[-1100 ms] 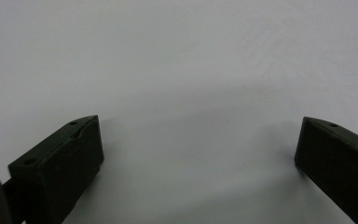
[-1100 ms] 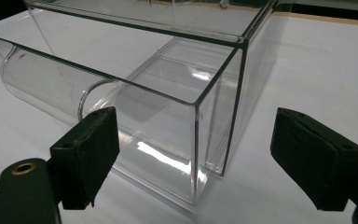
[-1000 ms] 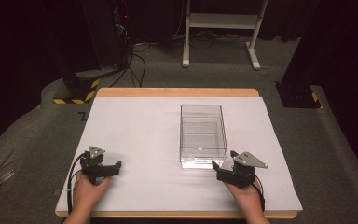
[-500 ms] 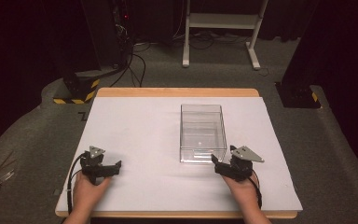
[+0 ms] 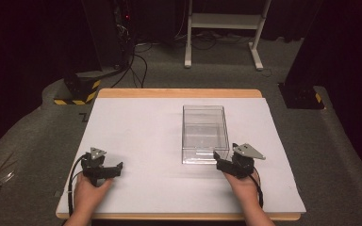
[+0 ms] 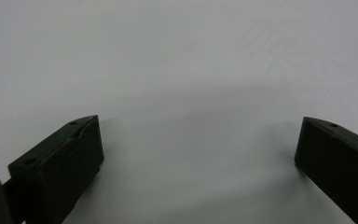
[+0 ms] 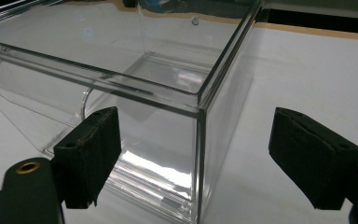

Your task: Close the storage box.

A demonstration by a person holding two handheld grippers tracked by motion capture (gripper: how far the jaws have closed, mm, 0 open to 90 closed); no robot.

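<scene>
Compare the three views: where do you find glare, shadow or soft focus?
High view: dark surroundings, evenly lit white table cover. Left gripper view: soft shadows beside the jaws of the left hand-held gripper, which look slightly blurred. Right gripper view: bright glare on the clear box near its lower wall.

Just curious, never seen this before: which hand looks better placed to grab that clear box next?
Probably the right. The right gripper sits open at the clear box's near corner, while the left gripper, also open, rests apart on bare white paper.
</scene>
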